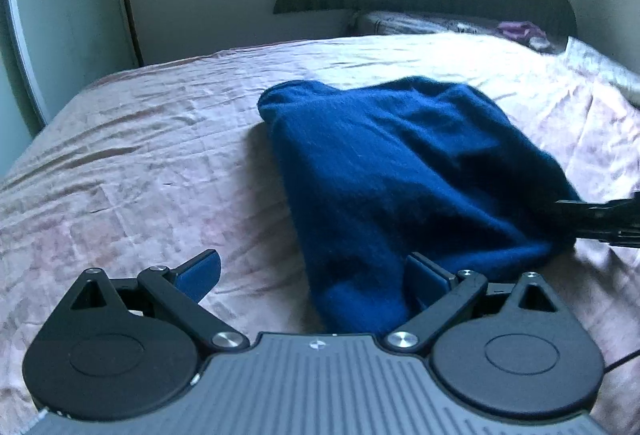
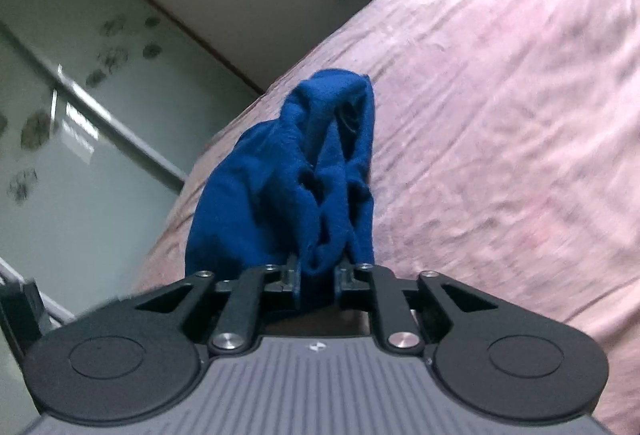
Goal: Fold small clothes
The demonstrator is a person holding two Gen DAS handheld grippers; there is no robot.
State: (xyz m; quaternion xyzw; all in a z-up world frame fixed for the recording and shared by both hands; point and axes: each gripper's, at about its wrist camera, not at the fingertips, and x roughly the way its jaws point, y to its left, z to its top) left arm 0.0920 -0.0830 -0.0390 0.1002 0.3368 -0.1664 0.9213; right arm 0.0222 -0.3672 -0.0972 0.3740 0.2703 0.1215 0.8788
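While the blue knit garment (image 1: 404, 171) lies bunched on the pink bedspread (image 1: 132, 163), the left gripper (image 1: 316, 275) hovers at its near edge with its fingers (image 1: 200, 269) spread wide. One blue pad sits over bare bedspread, the other right against the cloth's near hem, and the fabric's corner reaches into the gap between them without being pinched.

Over on the right wrist view, the right gripper (image 2: 316, 275) has a gathered wad of that same blue garment (image 2: 296, 171) between its fingers (image 2: 294, 277); they are pinching the cloth, and the folds rise straight ahead of the fingertips in a crumpled peak. Pink bedspread (image 2: 500, 115) fills the space to the right of those fingers, a frosted wardrobe door (image 2: 80, 123) with dark flower prints to the left.

A small emblem shows on each gripper's grey ribbed body, too small to read. No readable writing anywhere.
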